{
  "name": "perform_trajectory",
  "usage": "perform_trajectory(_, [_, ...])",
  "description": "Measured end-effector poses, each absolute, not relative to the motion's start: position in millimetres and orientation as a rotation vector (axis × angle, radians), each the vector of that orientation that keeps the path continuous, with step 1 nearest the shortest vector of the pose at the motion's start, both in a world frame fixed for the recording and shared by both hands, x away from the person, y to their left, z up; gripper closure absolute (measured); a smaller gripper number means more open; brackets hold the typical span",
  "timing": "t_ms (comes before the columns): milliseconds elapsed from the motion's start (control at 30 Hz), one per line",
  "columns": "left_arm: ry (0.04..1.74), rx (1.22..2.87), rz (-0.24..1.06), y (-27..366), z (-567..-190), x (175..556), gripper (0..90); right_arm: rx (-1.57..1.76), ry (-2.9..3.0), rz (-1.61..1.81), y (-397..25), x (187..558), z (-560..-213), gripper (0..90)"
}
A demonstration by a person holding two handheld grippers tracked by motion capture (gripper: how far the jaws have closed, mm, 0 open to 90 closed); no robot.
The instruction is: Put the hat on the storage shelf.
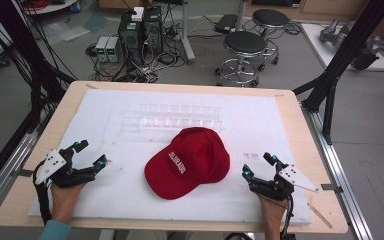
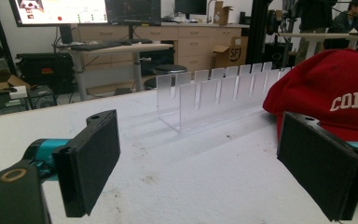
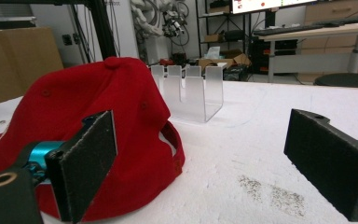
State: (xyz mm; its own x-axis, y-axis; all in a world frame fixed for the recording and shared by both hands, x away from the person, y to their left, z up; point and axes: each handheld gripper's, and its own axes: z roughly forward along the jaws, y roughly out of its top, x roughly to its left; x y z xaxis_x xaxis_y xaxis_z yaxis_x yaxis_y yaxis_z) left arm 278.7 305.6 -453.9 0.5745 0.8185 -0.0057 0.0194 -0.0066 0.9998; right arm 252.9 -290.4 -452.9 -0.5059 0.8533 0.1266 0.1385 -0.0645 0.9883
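- Hand at near left holds the left gripper, resting on the white table mat. Its jaws stand wide apart with nothing between them.
- In the left gripper view, the left gripper looks along the mat, and the red cap sits off to the right side of its jaws, not between them.
- One red cap lies in the middle of the mat, between the two grippers and apart from both. It rests crown up, with white lettering on its front.
- The cap's long axis runs diagonally, from the brim at near left to the crown at far right.
- One clear plastic slotted rack sits just beyond the cap, on the far side, its long axis running left to right.
- Hand at near right holds the right gripper, also low on the mat. Its jaws are spread wide and hold nothing.
- In the right gripper view, the right gripper has the cap's back edge close by its left jaw; the rack stands farther off.
- By my judgement the right gripper is the nearer one to the cap, so reaching it means moving left across the mat.
- Count: two grippers, one cap, one rack.
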Motion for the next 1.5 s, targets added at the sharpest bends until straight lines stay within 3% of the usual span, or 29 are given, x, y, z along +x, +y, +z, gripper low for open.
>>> perform_trajectory(900, [0.792, 1.467, 0.661, 309, -450, 286, 12.6, 1.069, 1.639, 1.583, -288, 253, -453, 8.2])
perform_trajectory(1233, [0.71, 1.483, 0.59, 299, -421, 294, 12.5, 1.071, 1.641, 1.584, -288, 253, -453, 8.2])
perform_trajectory(1500, [0.556, 1.606, 0.499, 267, -377, 309, 11.8, 1.072, 1.646, 1.586, -288, 253, -452, 8.2])
